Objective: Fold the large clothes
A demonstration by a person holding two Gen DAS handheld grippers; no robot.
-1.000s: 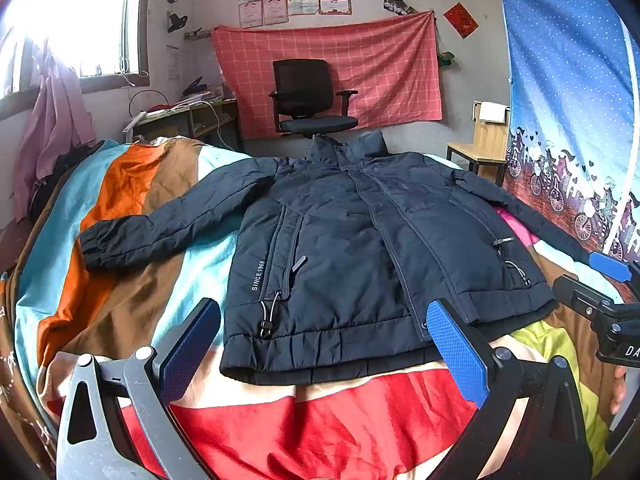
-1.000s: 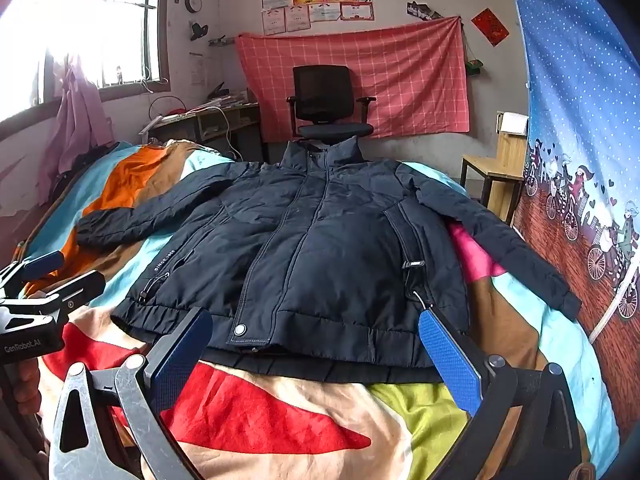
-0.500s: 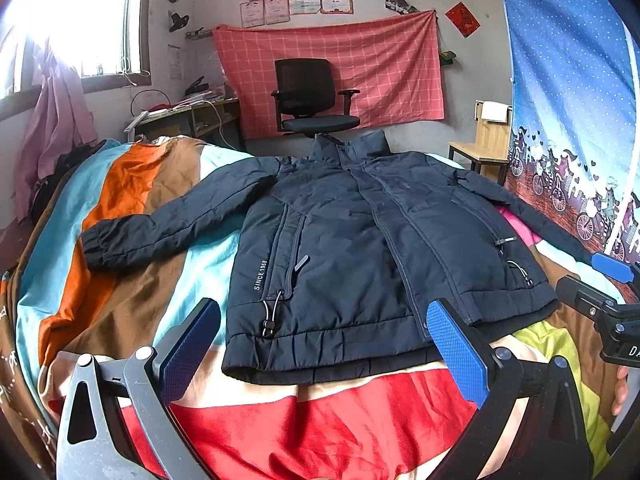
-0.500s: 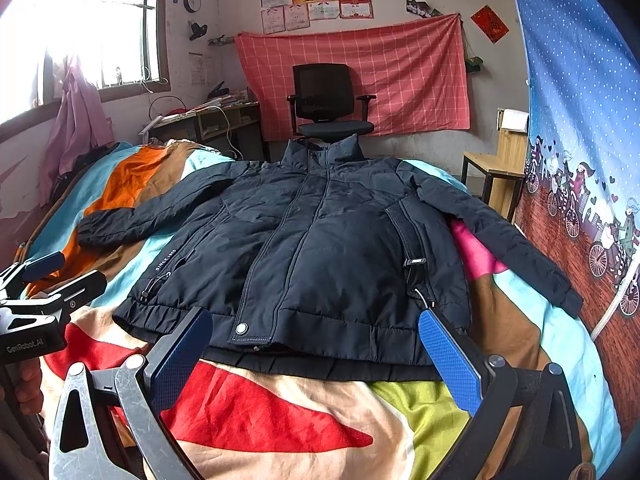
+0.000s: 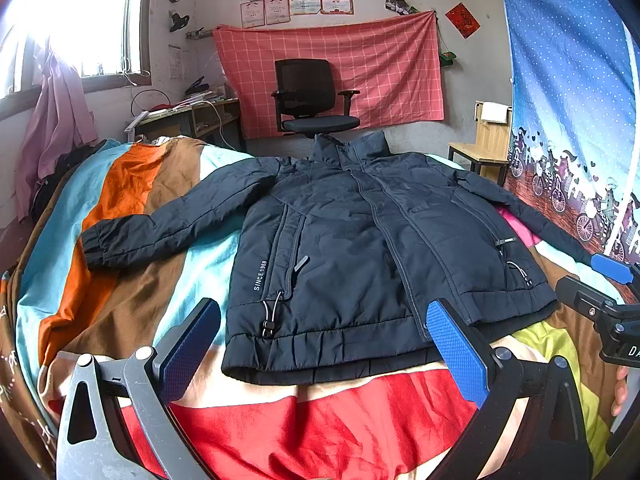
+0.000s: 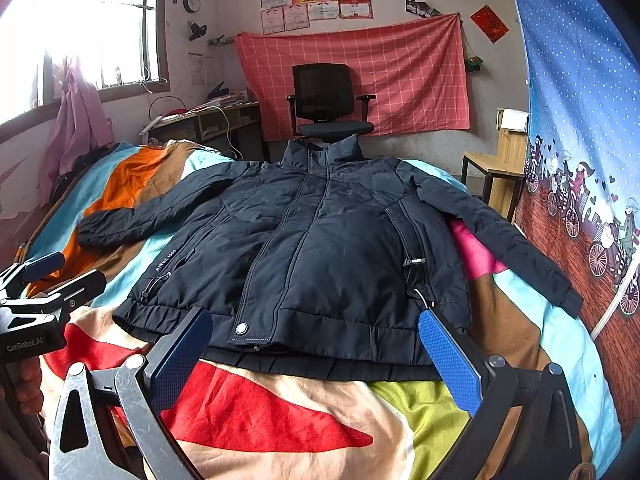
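A dark navy padded jacket [image 5: 352,248] lies flat, front up and zipped, on a bed with a multicoloured blanket [image 5: 132,280]; both sleeves are spread out to the sides. It also shows in the right wrist view [image 6: 320,248]. My left gripper [image 5: 324,344] is open and empty, hovering just before the jacket's hem at its left half. My right gripper [image 6: 316,348] is open and empty, hovering before the hem at its right half. Each gripper shows at the edge of the other's view: the right one [image 5: 612,280] and the left one [image 6: 44,276].
A black office chair [image 5: 312,100] stands beyond the bed's far end before a red checked cloth [image 5: 360,68]. A cluttered desk [image 5: 188,116] is at the back left, a wooden stool [image 5: 488,152] at the back right, and a blue curtain [image 5: 572,100] on the right.
Both views have crept slightly forward and up; the jacket sits a touch lower in frame. The jacket itself has not moved and both grippers stay open.
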